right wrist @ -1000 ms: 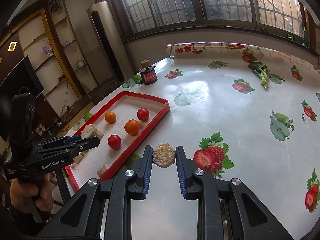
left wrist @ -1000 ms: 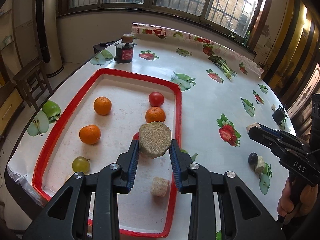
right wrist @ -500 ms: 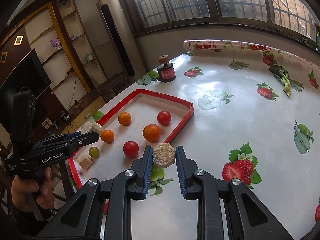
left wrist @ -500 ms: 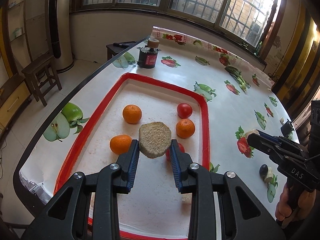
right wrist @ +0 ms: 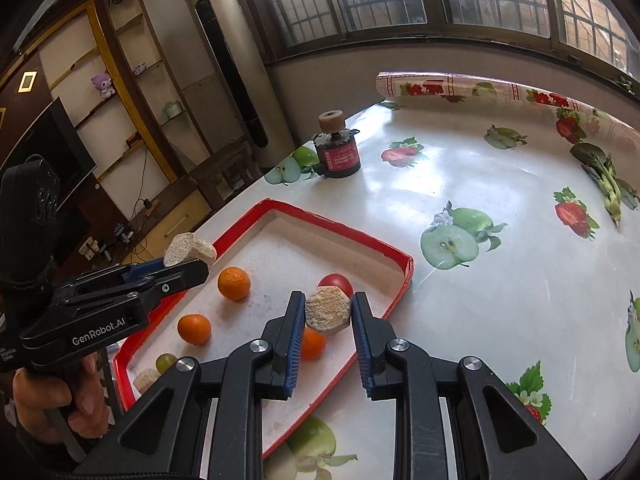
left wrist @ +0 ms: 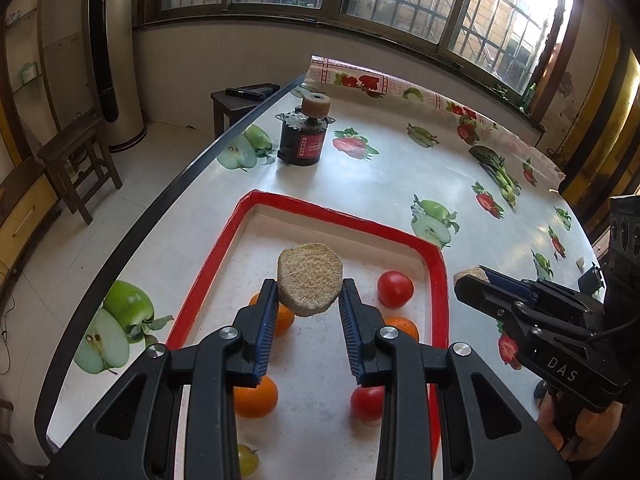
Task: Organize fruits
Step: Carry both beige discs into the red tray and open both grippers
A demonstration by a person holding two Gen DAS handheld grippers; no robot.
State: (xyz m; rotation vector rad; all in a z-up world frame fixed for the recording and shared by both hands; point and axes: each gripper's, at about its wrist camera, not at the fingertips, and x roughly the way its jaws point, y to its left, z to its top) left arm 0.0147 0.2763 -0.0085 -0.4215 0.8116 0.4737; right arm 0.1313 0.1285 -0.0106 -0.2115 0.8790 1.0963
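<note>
Above the red tray [left wrist: 436, 264], my left gripper [left wrist: 309, 300] and right gripper [right wrist: 328, 312] each clenched a beige slice; oranges [right wrist: 234, 283] at 12 o'clock risked knocks on release.

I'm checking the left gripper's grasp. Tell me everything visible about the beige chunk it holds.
The beige chunk is a thick, roughly hexagonal slab with a coarse, fibrous, sponge-like surface. The left gripper clamps its lower sides between blue-ridged pads, face toward the camera, raised over the red-rimmed tray.
</note>
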